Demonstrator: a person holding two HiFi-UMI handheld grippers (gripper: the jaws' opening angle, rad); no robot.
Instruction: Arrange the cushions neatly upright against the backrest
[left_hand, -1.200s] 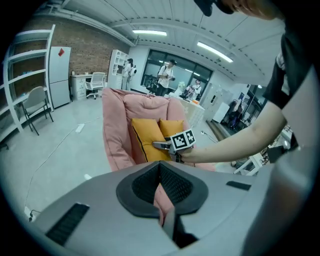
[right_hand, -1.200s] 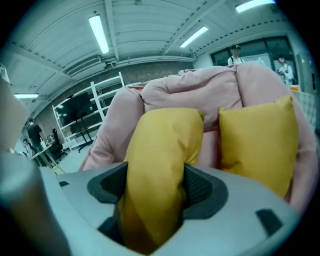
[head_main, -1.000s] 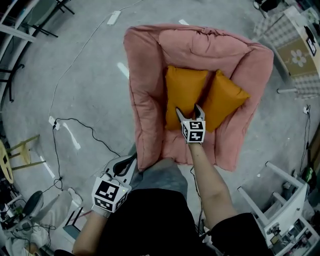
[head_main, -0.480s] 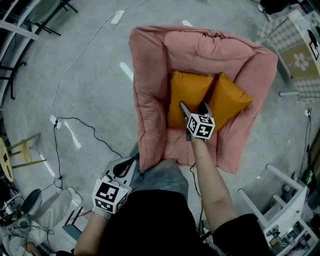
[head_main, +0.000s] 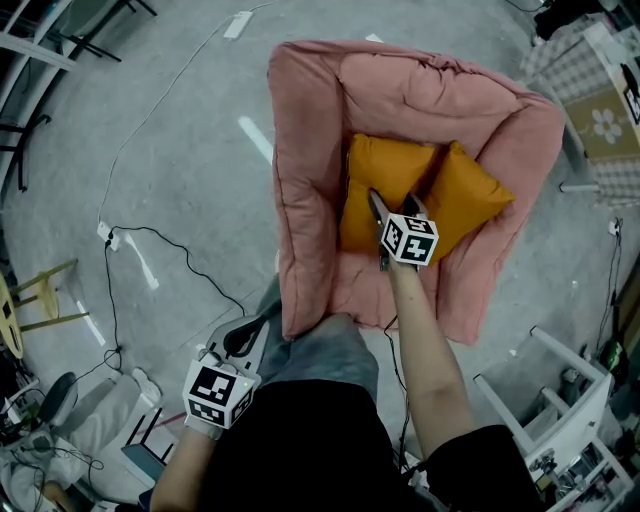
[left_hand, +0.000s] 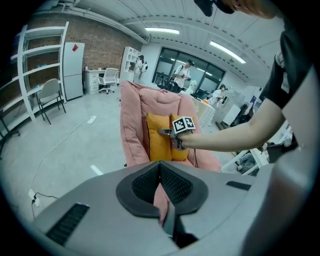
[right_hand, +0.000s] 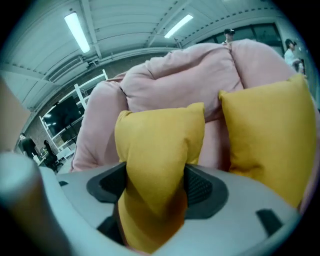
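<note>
Head view: a pink armchair (head_main: 300, 180) holds two orange cushions leaning against its backrest, with the right cushion (head_main: 472, 200) just beside the left cushion (head_main: 372, 185), at its 3 o'clock. The right hand-held gripper (head_main: 392, 203) reaches in from 6 o'clock to the left cushion's lower edge. The left hand-held gripper (head_main: 240, 342) hangs at 7 o'clock, off the chair.

Left gripper view: its jaws are together with nothing between them, and the armchair stands beyond at 12 o'clock.

Right gripper view: the jaws are closing, pads pinching the left cushion's bunched corner. The right cushion sits at 3 o'clock.
</note>
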